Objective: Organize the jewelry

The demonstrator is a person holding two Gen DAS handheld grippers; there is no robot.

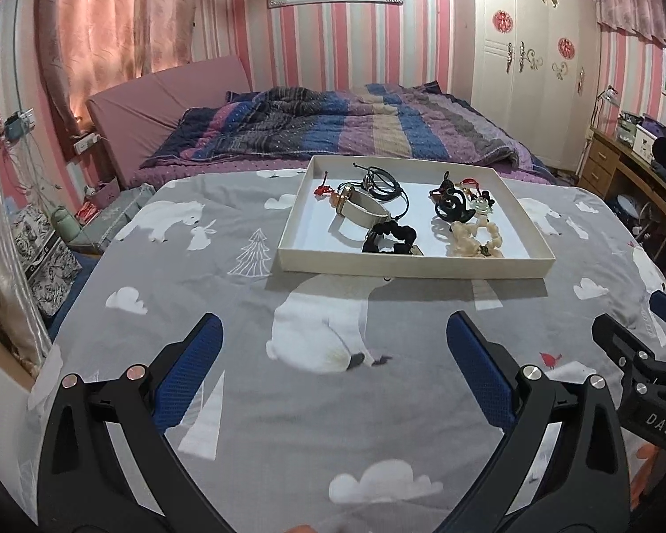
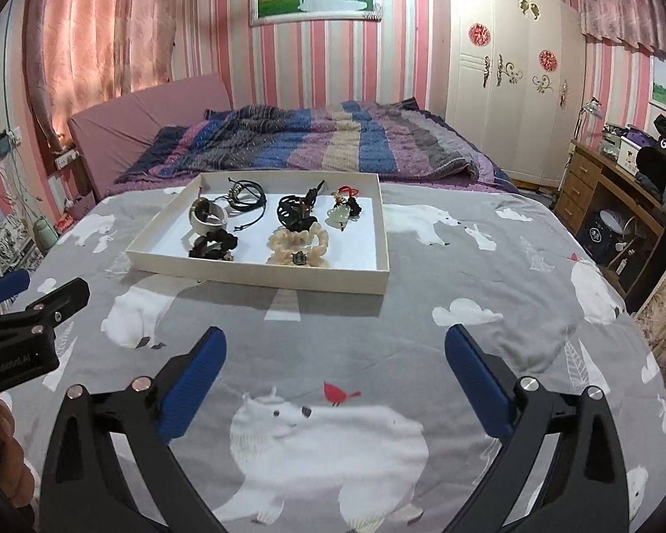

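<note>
Both handheld tools are hovering low over the grey bedcover printed with white polar bears, clouds and trees (image 1: 226,231), side by side and pointing toward the bed's far end. The left gripper (image 1: 333,346) is holding its blue-padded black fingers (image 1: 195,373) spread wide apart with nothing between them, only a printed bear showing in the gap. The right gripper (image 2: 335,355) is doing the same, its jaws gaping over another bear and a small red bird print, gripping nothing. Each tool is showing at the edge of the other's view; white letters reading "DAS" are showing on the right tool's black body in the left view, while the lettering on the left tool's body is too blurred for me to read with any confidence.

Ahead of both, well clear of the fingertips, the shallow white rectangular cardboard tray (image 1: 404,266) is lying flat on the cover. The jewelry is sitting inside it: a white band wristwatch (image 1: 364,211) near the middle left, black cord bracelets (image 1: 384,184) behind it, a black fabric scrunchie (image 1: 390,237) at the front, a cream fabric scrunchie (image 1: 473,237) just beside that, a black claw hair clip (image 1: 450,206) behind the cream one, and a pale green pendant with red cord (image 2: 344,213) toward the back right.
</note>
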